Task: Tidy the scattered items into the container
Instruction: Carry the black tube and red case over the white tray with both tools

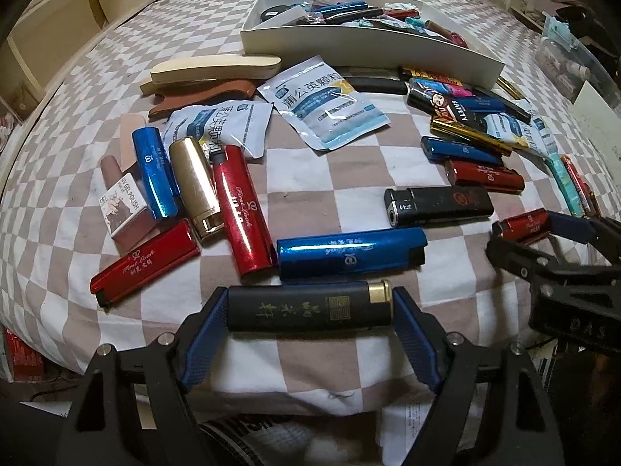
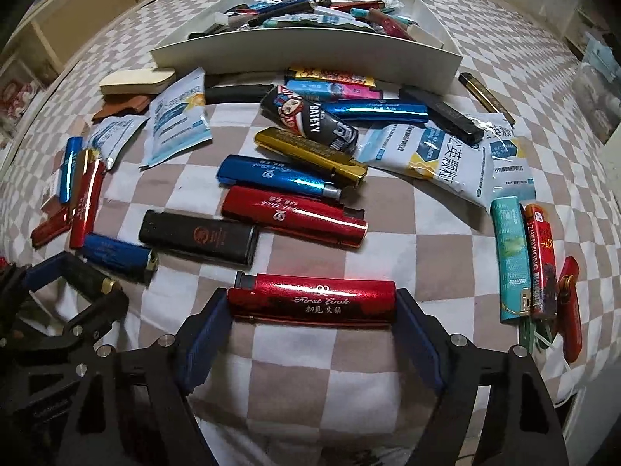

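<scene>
Left gripper point(image 1: 309, 310) clamps a black lighter point(image 1: 308, 308) lengthwise; right gripper point(image 2: 311, 305) clamps a red lighter point(image 2: 312, 299). Both lighters lie at the checkered bedspread's point(image 2: 310, 353) near edge; white container point(image 2: 306, 52) sits toward its far edge.

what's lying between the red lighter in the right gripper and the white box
In the right wrist view, between the red lighter and white box lie another red lighter, blue and gold lighters, and more.

Your straightest lane to the white rectangular cardboard box point(image 2: 306, 48) crosses a bare checked bedspread patch point(image 1: 349, 178), medicine sachets point(image 1: 330, 105) and a black flat lighter point(image 1: 438, 206) flanking it, piled metallic lighters point(image 2: 302, 147) crowding the box's near wall, your other gripper close alongside.
</scene>
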A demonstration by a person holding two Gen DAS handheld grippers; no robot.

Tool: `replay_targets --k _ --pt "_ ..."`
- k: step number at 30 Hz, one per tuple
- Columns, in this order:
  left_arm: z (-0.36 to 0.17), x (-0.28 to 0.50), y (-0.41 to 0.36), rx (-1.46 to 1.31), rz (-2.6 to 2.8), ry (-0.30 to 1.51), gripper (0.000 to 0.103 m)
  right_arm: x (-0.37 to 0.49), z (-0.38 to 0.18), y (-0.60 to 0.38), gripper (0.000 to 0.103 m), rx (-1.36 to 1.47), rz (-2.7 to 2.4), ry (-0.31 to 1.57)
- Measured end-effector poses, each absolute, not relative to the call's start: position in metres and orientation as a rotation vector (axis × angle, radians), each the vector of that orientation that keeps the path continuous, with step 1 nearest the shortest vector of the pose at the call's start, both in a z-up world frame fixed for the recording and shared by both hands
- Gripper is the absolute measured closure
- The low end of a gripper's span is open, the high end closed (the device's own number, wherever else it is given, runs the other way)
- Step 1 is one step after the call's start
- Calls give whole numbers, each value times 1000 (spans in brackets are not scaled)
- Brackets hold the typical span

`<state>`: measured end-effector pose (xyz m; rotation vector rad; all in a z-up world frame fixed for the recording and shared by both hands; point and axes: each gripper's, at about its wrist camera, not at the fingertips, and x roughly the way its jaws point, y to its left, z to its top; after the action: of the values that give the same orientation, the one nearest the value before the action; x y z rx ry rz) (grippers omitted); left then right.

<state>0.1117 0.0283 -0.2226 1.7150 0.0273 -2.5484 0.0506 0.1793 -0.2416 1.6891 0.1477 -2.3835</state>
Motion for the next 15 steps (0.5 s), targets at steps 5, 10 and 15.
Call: replay_targets --k 5,10,15 --pt "-216 110 35 1714 -2562 26 21 61 -239 184 20 1672 -2356 144" --pt "-207 115 39 1714 -2596 50 21 68 -235 186 20 1660 -2337 107" --pt "-199 111 39 1712 -2633 86 21 64 -225 183 21 1630 -2351 68"
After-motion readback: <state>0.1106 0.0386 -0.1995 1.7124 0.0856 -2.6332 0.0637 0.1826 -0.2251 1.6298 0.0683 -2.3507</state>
